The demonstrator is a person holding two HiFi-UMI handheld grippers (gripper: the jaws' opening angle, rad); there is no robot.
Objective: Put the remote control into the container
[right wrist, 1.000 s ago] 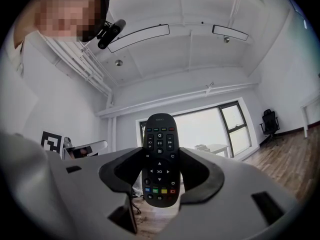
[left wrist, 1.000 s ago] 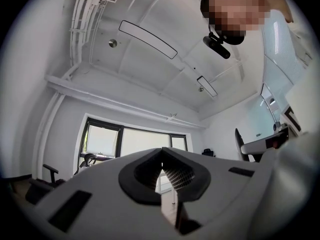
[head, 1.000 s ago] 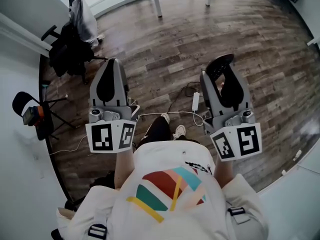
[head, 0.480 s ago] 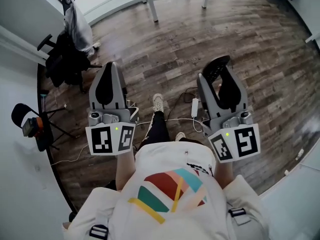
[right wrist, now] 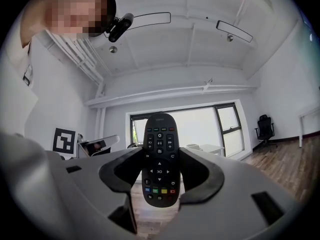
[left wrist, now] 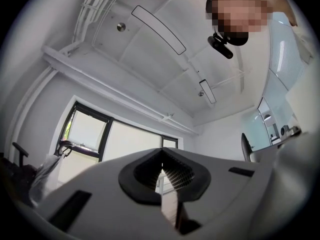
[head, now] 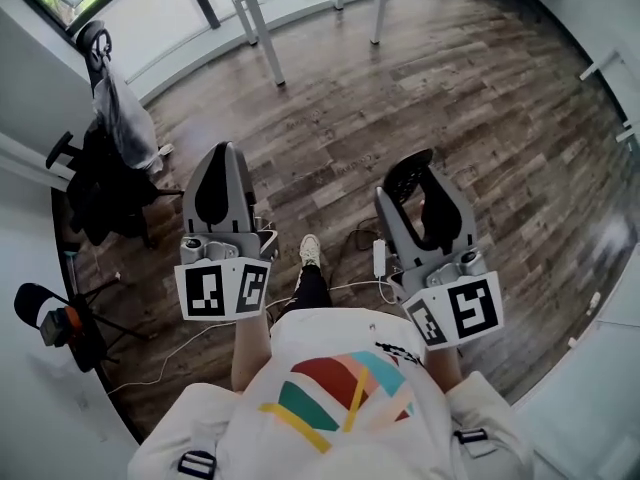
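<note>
Remote, a light, stiff, smooth plastic bar likely to slip, is sitting between the right gripper's jaws, which are pinching its long edges, seemingly near the middle, while the left gripper is hanging empty, jaws together.

Wood floor — a white power adapter on it, table legs beyond.
</note>
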